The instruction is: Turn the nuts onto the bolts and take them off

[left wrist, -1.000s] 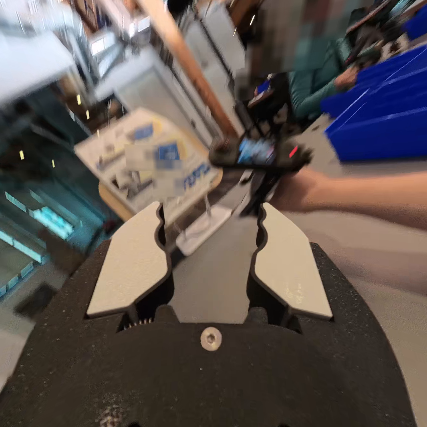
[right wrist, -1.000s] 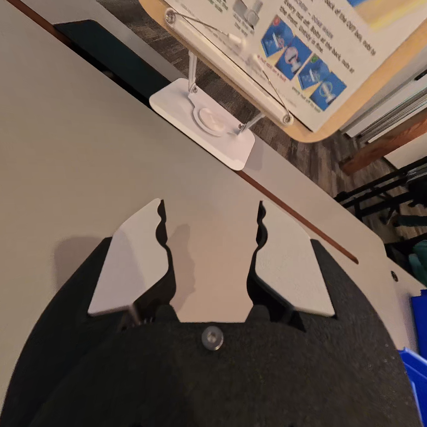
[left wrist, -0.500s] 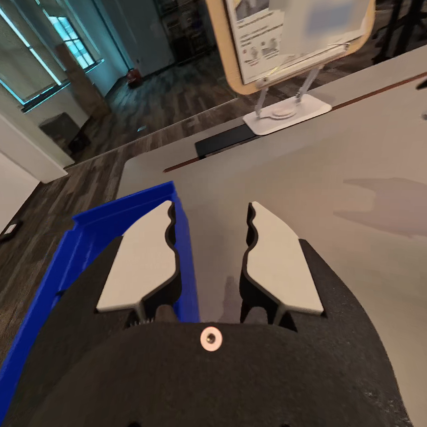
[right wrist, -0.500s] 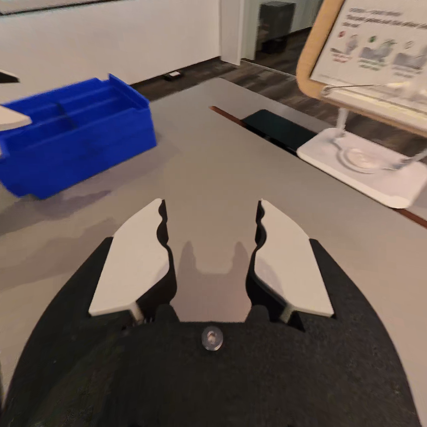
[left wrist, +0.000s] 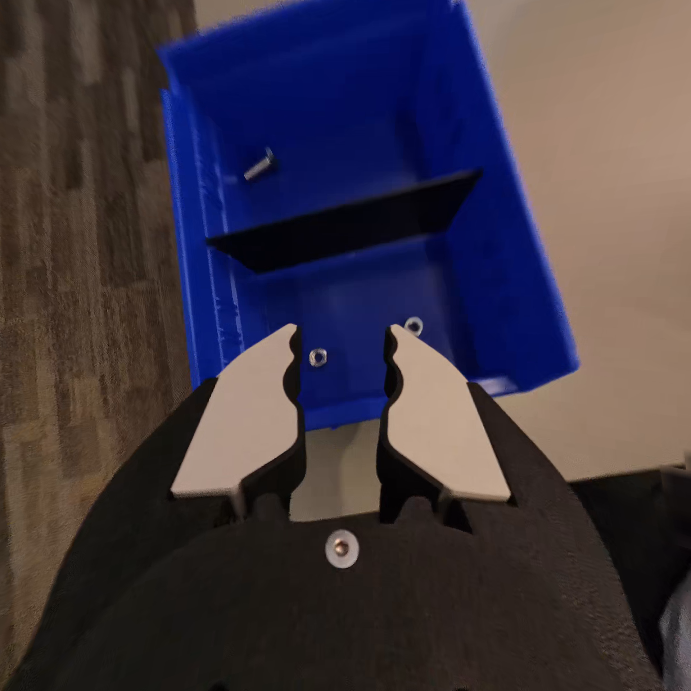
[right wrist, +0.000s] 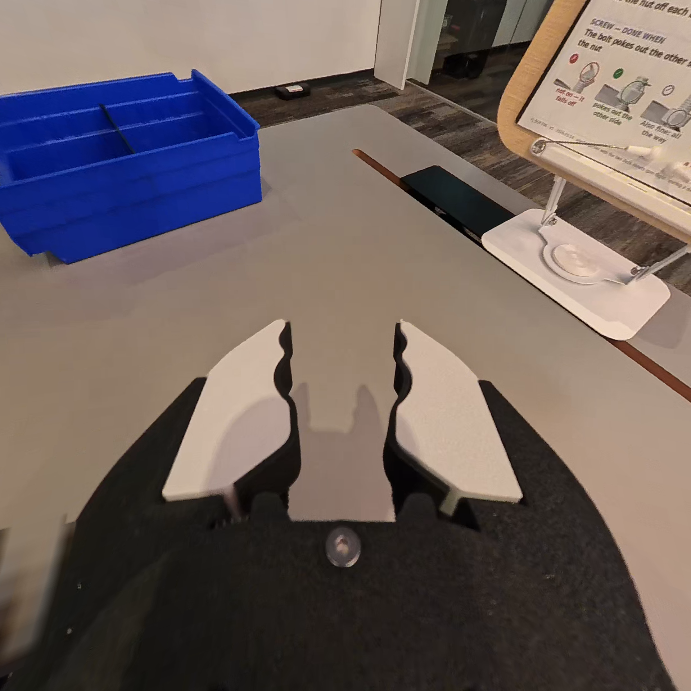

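My left gripper (left wrist: 342, 332) is open and empty, held above the near compartment of a blue bin (left wrist: 523, 232). A small silver nut (left wrist: 318, 357) lies on the bin floor between the fingers, below them and untouched. A second nut (left wrist: 413, 324) lies just past the right fingertip (left wrist: 396, 331). A silver bolt (left wrist: 259, 169) lies in the far compartment, beyond a black divider (left wrist: 344, 228). My right gripper (right wrist: 342, 323) is open and empty above the bare grey table (right wrist: 336, 232). The blue bin also shows in the right wrist view (right wrist: 127, 187), far left.
A white stand base (right wrist: 576, 276) carries a wood-framed instruction board (right wrist: 613, 86) at the table's right edge. A dark slot (right wrist: 456, 198) sits in the tabletop near it. Carpet floor (left wrist: 74, 261) lies left of the bin, past the table edge. Left tips to right tips: about 45 centimeters.
My left gripper swung from facing the room to looking down into the blue bin, and its jaws narrowed. My right gripper turned left and levelled toward the table and bin, and its jaws narrowed slightly.
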### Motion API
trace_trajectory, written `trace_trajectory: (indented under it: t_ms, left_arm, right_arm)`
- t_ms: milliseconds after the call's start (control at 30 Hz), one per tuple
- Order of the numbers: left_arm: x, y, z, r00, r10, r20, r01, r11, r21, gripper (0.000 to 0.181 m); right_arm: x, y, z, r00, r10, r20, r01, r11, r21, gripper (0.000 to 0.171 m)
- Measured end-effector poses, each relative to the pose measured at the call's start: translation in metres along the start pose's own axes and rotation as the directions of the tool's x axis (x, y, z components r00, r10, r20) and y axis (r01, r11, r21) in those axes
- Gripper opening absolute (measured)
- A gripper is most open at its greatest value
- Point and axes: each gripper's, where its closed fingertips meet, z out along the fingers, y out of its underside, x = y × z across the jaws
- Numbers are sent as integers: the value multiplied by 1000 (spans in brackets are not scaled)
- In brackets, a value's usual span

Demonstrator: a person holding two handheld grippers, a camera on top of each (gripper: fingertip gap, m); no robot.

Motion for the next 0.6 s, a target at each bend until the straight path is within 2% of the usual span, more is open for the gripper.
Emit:
trace_trajectory:
  t_ms: [133, 233, 300, 400, 600]
  left_arm:
    - [3, 22, 19, 958, 265, -108, -281, 944, -174, 40]
    - [-8, 34, 35, 915, 380, -134, -402, 862, -308, 41]
    - [-13, 41, 45, 912, 380, -153, -409, 829, -380, 40]
    - [-11, 58, 58, 946, 252, -203, -321, 807, -495, 39]
    - [-21, 68, 76, 981, 137, -136, -190, 806, -561, 36]
  right_arm:
    - [-4, 6, 5, 999, 6, 34, -6, 1000, 2, 52]
    - [-4, 11, 9, 999, 16, 36, -16, 1000, -3, 52]
    - [-4, 13, 9, 999, 22, 37, -22, 1000, 1, 53]
    - [-3, 15, 8, 999, 28, 38, -29, 1000, 5, 53]
    - [0, 18, 3, 999, 17, 37, -17, 1000, -1, 53]
